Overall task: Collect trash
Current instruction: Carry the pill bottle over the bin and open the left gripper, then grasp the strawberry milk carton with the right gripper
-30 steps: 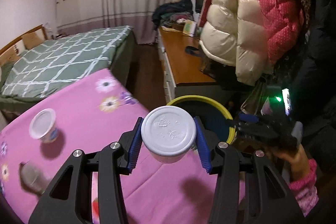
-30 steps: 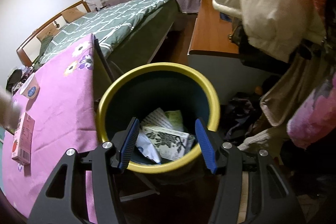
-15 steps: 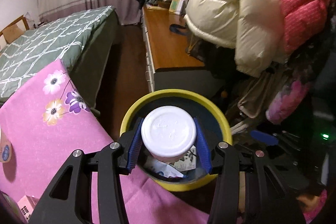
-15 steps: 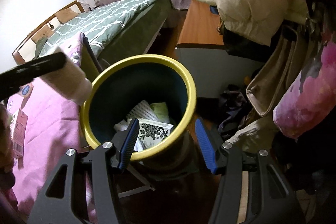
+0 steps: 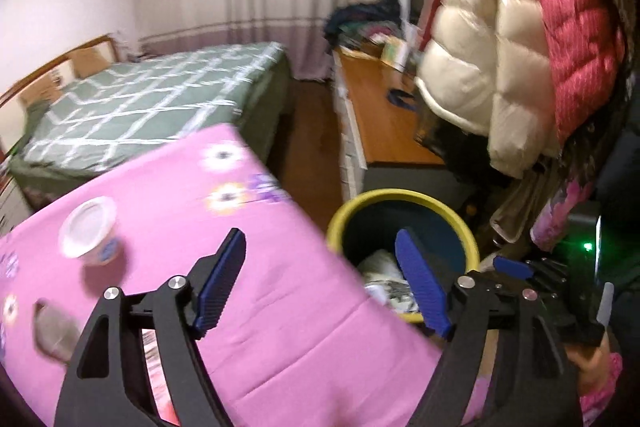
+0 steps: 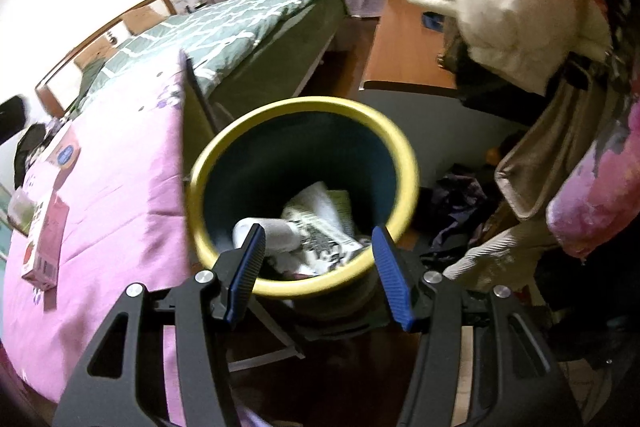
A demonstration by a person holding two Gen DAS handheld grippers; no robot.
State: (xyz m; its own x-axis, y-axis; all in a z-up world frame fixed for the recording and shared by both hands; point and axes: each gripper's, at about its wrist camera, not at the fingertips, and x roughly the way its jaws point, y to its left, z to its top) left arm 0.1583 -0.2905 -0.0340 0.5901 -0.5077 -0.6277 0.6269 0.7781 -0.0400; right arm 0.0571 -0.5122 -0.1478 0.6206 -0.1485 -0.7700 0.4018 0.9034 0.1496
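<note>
The left gripper (image 5: 320, 287) is seen with nothing between its blue pads, and its jaws are opening over the pink tablecloth (image 5: 168, 227). The right gripper (image 6: 316, 267) is held half open around empty air, hovering just above the near rim of the yellow-rimmed bin (image 6: 404, 155), which stands off the table's right edge. A white cup (image 6: 268, 233) is seen lying on its side among papers inside the bin. Another cup (image 5: 89, 231) is left upright near the table's far left edge, ahead and to the left of the left gripper, which is judged the nearer one. A pink carton (image 6: 44, 243) lies flat, its long axis running away from the cameras.
</note>
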